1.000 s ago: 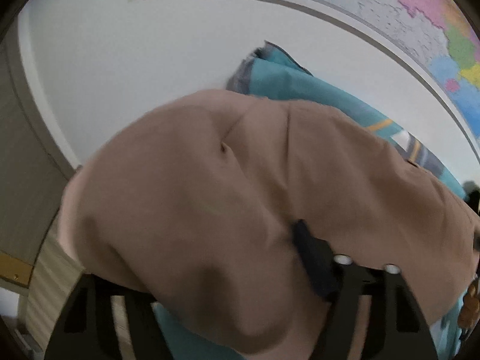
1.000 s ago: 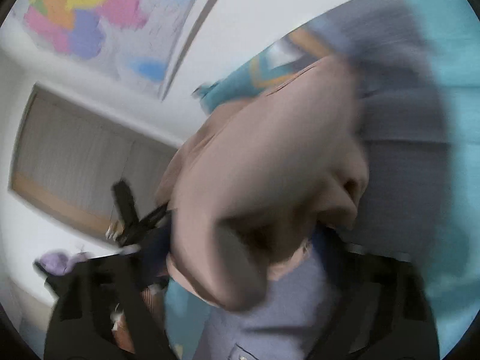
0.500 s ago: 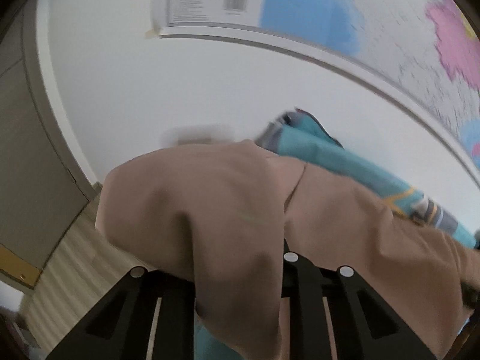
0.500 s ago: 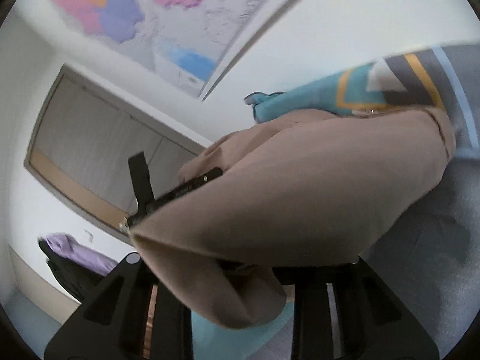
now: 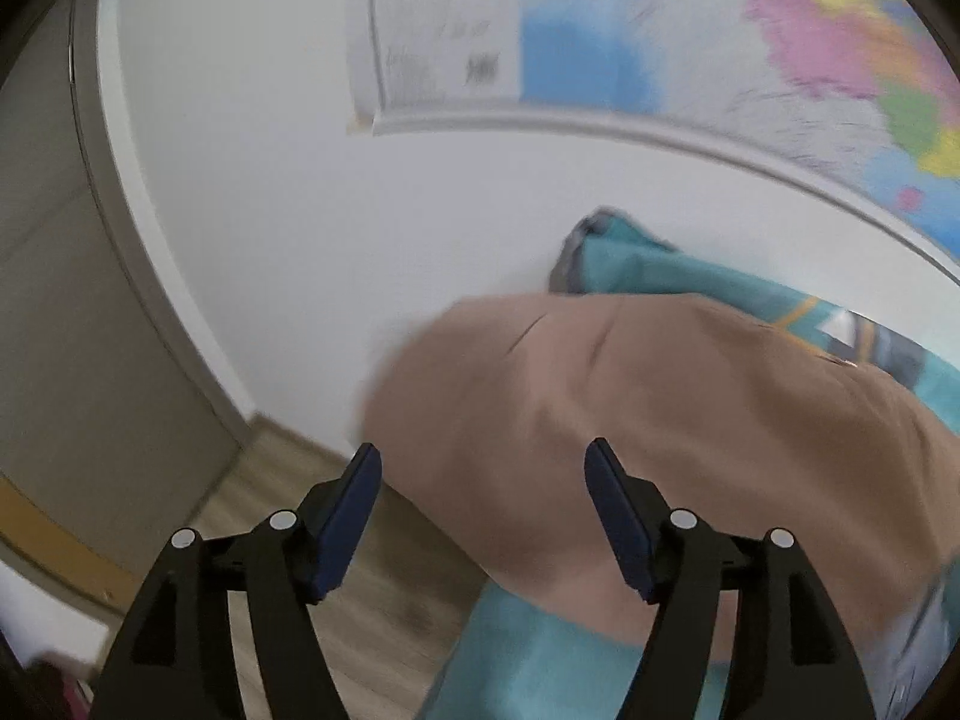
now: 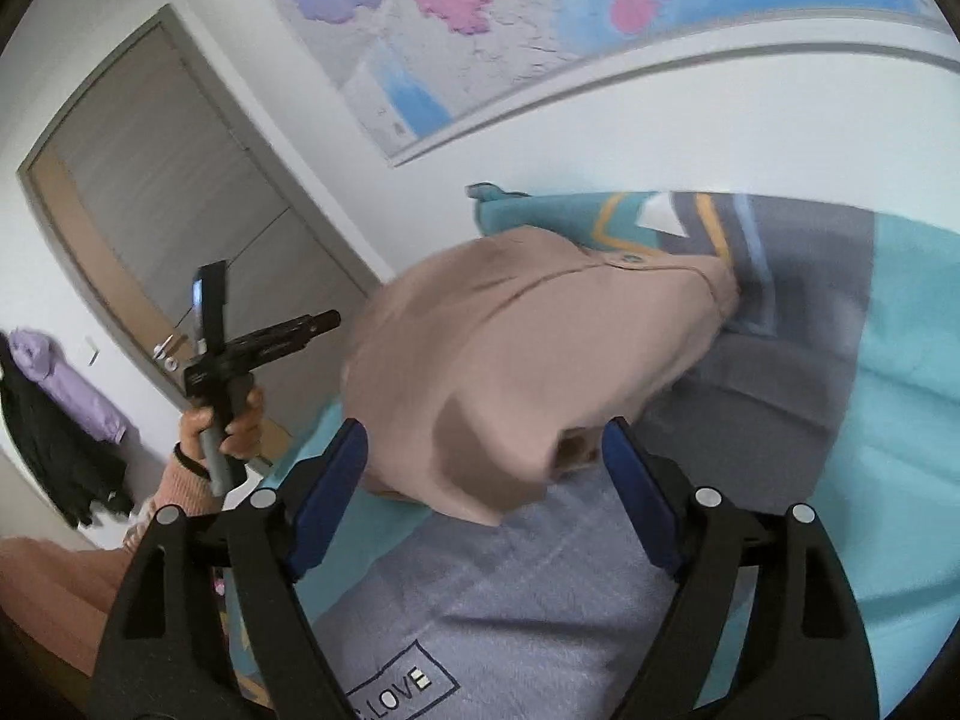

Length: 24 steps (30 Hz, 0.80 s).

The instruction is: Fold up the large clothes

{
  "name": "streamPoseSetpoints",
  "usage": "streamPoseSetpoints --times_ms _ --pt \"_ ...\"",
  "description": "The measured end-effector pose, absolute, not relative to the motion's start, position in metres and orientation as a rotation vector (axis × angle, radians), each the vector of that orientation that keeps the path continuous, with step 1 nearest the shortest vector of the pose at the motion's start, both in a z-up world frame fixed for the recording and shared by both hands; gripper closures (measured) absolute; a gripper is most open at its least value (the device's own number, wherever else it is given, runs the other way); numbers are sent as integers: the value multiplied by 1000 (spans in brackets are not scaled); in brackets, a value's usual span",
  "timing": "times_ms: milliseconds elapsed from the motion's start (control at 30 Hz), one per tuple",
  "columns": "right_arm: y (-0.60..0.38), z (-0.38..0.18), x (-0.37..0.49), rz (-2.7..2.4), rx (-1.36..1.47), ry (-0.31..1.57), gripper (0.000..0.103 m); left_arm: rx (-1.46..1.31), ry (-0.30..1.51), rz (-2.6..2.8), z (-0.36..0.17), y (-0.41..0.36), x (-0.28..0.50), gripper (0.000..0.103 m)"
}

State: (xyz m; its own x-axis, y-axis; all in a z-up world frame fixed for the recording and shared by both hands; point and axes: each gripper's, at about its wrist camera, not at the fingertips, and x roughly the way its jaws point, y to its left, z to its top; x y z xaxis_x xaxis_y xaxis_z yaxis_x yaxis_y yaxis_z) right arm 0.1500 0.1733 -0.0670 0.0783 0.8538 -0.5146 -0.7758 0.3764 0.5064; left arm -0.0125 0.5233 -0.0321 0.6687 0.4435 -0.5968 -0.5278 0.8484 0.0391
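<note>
Bedcover [image 6: 900, 420] print reads "LOVE", boxed, on the grey panel. One tan garment [image 6: 510, 360] lies bunched on the bed by the wall. Left gripper [image 5: 483, 462] and right gripper [image 6: 483, 450]: jaws wide apart, both empty. One wall map [image 6: 480, 0].

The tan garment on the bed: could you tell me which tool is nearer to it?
Right, as far as I can tell. The right tool stands open with the tan garment bunched just ahead of its fingers. The left tool is open too, off the garment's left edge.
</note>
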Motion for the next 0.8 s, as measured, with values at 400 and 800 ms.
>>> streamPoseSetpoints --times_ms 400,800 --pt "183 -40 146 1518 212 894 21 -68 754 201 -66 411 40 38" --pt "244 -101 79 1268 -558 719 67 -139 764 221 -67 419 55 38"
